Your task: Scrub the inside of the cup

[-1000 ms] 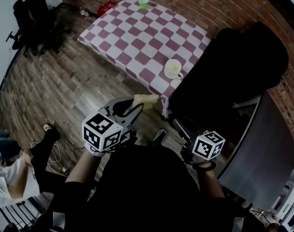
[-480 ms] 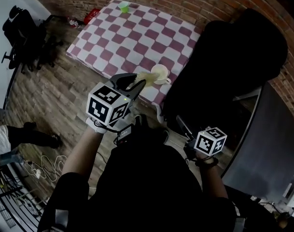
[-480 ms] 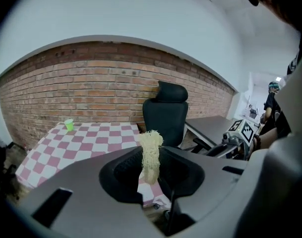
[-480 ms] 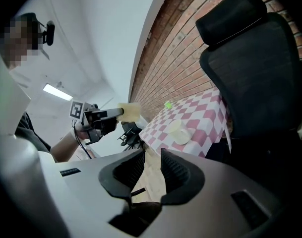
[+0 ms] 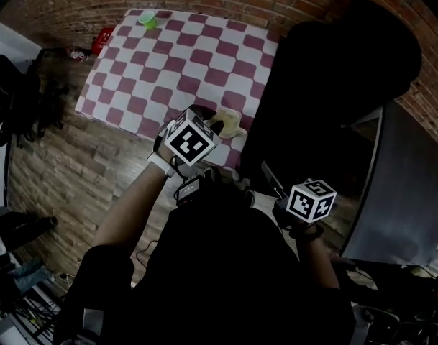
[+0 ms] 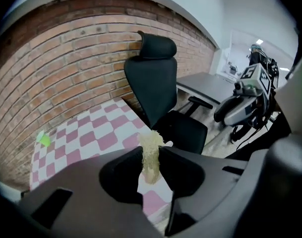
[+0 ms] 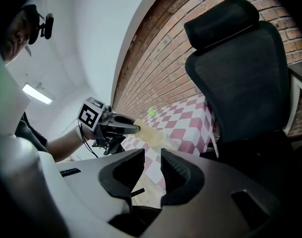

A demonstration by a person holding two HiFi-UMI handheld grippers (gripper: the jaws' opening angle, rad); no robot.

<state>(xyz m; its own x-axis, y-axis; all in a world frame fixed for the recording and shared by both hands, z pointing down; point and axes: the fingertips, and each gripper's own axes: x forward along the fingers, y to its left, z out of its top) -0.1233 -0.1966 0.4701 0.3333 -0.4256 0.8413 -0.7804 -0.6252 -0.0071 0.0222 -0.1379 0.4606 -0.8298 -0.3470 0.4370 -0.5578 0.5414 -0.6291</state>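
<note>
My left gripper is clenched on one pale yellow, fibrous scrubbing pad, which sticks out past the jaw tips. My right gripper has its jaws apart with nothing between them.

The cream ceramic cup with a handle sits right at the tip of my left jaws, on the near edge of the pink-and-white checked table. The pad's end is at the cup's mouth, but I can't tell whether it's inside or even touching. From my right jaws the cup is well ahead and off to the left, up where the left gripper is.

Compared to a second ago: my left gripper was short of the table, over the wood floor, with the cup well beyond it. Now it's over the table edge at the cup. The right one is still hanging low by my side.

Count: two cups on the table, the cream one plus a small green cup way off at the far end. There's also one pad, one black office chair beyond the right jaws, and two grippers.
</note>
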